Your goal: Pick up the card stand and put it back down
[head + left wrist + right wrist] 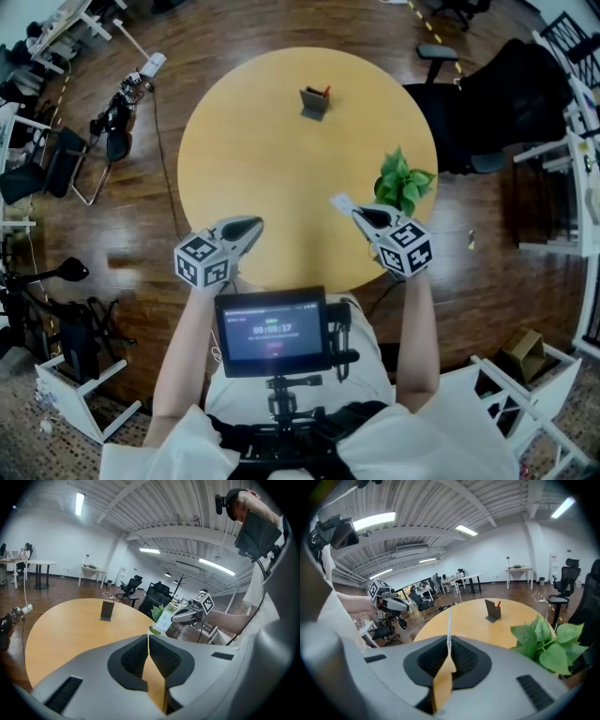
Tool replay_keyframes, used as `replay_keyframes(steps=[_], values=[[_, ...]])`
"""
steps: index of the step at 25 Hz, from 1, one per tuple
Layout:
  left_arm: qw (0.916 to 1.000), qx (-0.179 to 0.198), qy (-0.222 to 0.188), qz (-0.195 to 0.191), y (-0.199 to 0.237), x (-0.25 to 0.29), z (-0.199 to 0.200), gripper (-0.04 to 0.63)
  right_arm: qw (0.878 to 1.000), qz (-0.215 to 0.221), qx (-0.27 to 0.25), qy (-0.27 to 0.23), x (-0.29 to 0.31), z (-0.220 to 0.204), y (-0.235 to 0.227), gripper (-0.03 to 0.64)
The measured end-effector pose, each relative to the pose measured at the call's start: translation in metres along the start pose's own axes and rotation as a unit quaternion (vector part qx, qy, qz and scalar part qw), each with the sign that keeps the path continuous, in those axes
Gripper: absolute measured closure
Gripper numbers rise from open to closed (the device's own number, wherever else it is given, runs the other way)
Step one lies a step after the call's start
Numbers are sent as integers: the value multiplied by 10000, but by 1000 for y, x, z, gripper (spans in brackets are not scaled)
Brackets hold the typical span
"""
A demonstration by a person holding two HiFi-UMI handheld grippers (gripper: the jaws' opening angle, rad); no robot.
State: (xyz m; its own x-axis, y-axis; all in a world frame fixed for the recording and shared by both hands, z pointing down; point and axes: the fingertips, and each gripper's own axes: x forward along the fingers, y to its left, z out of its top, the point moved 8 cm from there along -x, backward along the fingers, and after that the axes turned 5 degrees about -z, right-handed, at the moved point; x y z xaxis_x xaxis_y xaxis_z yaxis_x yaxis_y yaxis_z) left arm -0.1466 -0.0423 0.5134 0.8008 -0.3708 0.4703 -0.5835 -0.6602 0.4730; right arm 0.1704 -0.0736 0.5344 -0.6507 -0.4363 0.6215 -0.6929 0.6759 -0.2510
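Closest to me, the small dark screen [272, 331] on the chest mount is lit. Just past it, both tools hang over the near rim of the round yellow wooden table [272, 169]. The left gripper [251, 226] has its jaws pressed together with nothing between them, and I see only bare tabletop beyond the seam. The right gripper [362, 216] is clamped on a thin white card [342, 201], which stands edge-on between the pads in its own view and sticks out past the tips toward the middle of the table. Just beside that gripper, at the table's right edge, sits a leafy green plant [403, 183]. Further out, the grey card stand [314, 103] stands upright on the far part of the tabletop, well apart from both grippers and touched by neither. Beyond the table on the right, a black office chair [487, 103] stands on the wooden floor.
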Motion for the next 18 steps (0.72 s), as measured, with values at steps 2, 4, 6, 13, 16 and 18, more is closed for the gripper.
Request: replay_keyframes(steps=[2,4,6,13,16,18], values=[[10000,-12,63,-8,3,3,-1,586,10000,-21,20,45,2,-4,-3,584],[9999,-25,127,0,7,6,-4,586,9999,-62,-10,95,4,-6,-6,584],[9998,-42,181,13,11,9,-7,586,9999,-90,-40,140,7,-8,-8,584],[9995,-138,294,51,17,13,-19,586,9992,-143,-88,361,17,-23,-13,584],[9993,-192,313,80,19,11,-24,586,9989,-137,-92,448,23,-30,-14,584],[9992,-226,320,104,21,10,-27,586,9983,-109,-116,561,28,-37,-14,584]])
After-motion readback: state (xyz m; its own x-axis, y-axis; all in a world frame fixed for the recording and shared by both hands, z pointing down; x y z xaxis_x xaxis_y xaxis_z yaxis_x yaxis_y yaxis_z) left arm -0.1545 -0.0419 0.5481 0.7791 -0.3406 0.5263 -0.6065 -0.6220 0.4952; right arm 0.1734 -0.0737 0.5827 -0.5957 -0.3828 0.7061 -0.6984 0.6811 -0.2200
